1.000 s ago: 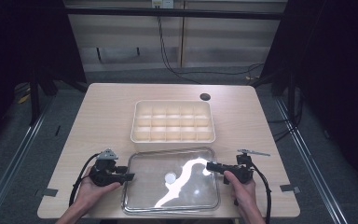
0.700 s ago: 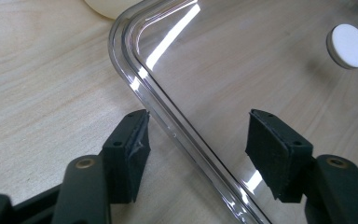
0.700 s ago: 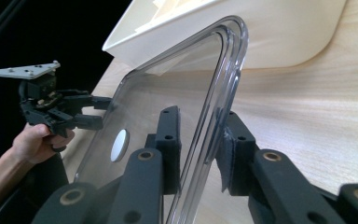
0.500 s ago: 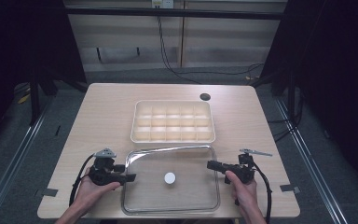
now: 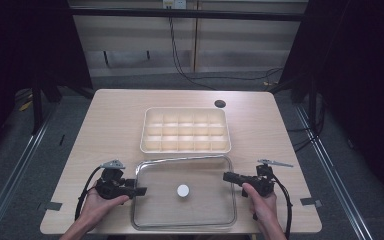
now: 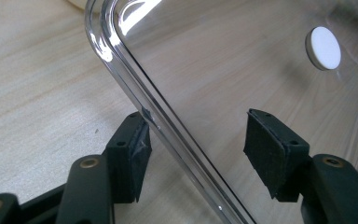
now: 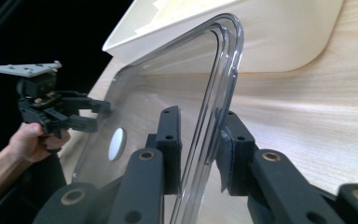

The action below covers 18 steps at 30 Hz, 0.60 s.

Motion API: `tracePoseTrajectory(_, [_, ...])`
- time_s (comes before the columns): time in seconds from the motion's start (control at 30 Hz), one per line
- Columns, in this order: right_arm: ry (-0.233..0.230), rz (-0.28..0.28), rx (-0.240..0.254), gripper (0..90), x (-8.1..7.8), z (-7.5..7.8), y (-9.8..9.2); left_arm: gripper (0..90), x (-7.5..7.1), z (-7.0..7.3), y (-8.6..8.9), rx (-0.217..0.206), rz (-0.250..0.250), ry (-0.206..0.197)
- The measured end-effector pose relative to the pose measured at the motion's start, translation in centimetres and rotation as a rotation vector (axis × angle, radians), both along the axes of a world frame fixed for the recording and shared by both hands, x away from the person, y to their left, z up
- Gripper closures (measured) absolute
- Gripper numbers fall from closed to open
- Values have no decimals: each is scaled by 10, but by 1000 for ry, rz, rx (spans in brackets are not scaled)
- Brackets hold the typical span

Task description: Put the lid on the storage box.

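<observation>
Just in front of the cream compartment tray [image 5: 185,130], on its near side, lies the clear lid [image 5: 183,192], flat on the table [image 5: 110,115] with its long edge running alongside the tray's near wall. A single white disc [image 5: 183,190] sits at the lid's middle.

The right gripper [image 5: 228,176] comes in at the lid's right edge; in the right gripper view its jaws are pinched tight on the lid's rim [image 7: 214,116], one pad inside and one outside. The left gripper [image 5: 141,190] is at the lid's left edge. Its jaws have just been closing a little but stand apart, straddling the rim [image 6: 135,88]: the outer pad [image 6: 133,161] is against or just beside the rim, the inner pad [image 6: 268,151] clear of it over the lid's inside. So the left has no grip on it.

By my reading, the step in hand is taking hold of the lid at both ends in order to lift it onto the tray. The next move calls for the left jaws to shut on the rim, then an even lift so the lid stays level and does not flex.

Count: one tray, one lid, one disc, two grippers, one dark round hole [image 5: 219,103] in the table beyond the tray's far right corner.
</observation>
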State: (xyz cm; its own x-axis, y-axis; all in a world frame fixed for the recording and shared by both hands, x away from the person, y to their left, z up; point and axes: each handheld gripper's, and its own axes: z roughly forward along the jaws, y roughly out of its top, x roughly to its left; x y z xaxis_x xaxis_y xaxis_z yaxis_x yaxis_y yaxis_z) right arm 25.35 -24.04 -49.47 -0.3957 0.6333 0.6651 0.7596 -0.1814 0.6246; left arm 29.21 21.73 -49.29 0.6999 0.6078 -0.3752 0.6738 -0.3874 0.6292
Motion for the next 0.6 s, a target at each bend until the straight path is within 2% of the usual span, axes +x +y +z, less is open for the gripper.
tracePoseTrajectory(0.13, [2, -8, -10, 718, 0, 0, 0, 470, -1, 3, 3, -23, 10, -12])
tracePoseTrajectory(0.3, [3, -12, -58, 695, -1, 1, 2, 505, -1, 5, 5, -34, 12, -19])
tracePoseTrajectory(0.43, [-4, -21, -64, 689, -1, 2, 3, 541, -2, 8, 8, -56, 20, -34])
tracePoseTrajectory(0.6, [2, -26, -76, 679, -2, 3, 4, 552, -2, 10, 9, -71, 22, -34])
